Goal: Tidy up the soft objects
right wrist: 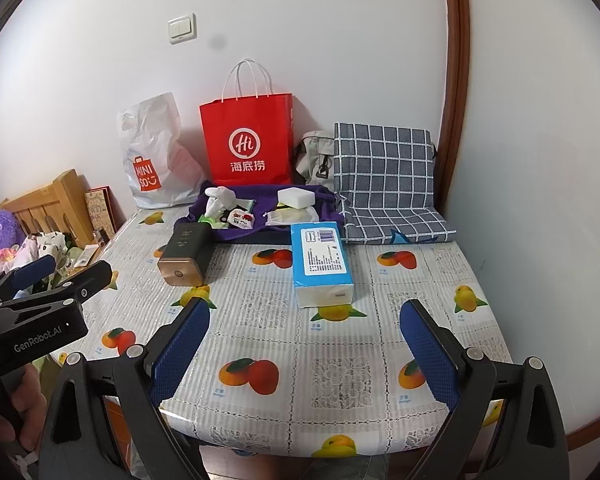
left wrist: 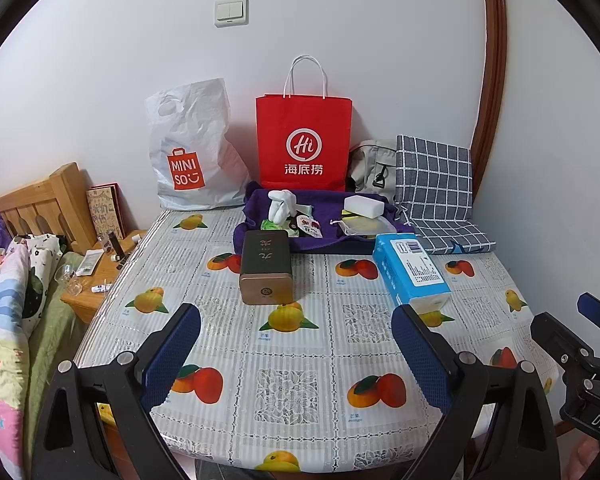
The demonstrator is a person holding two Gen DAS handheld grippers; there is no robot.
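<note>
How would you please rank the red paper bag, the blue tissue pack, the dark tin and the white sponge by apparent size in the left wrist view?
1. Red paper bag
2. Blue tissue pack and dark tin: similar, unranked
3. White sponge, though farthest away

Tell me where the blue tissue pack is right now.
The blue tissue pack lies on the table's right half in both views, just in front of the purple tray, right of the brown tin.

A home bedroom: wooden bed, patterned bedding.
</note>
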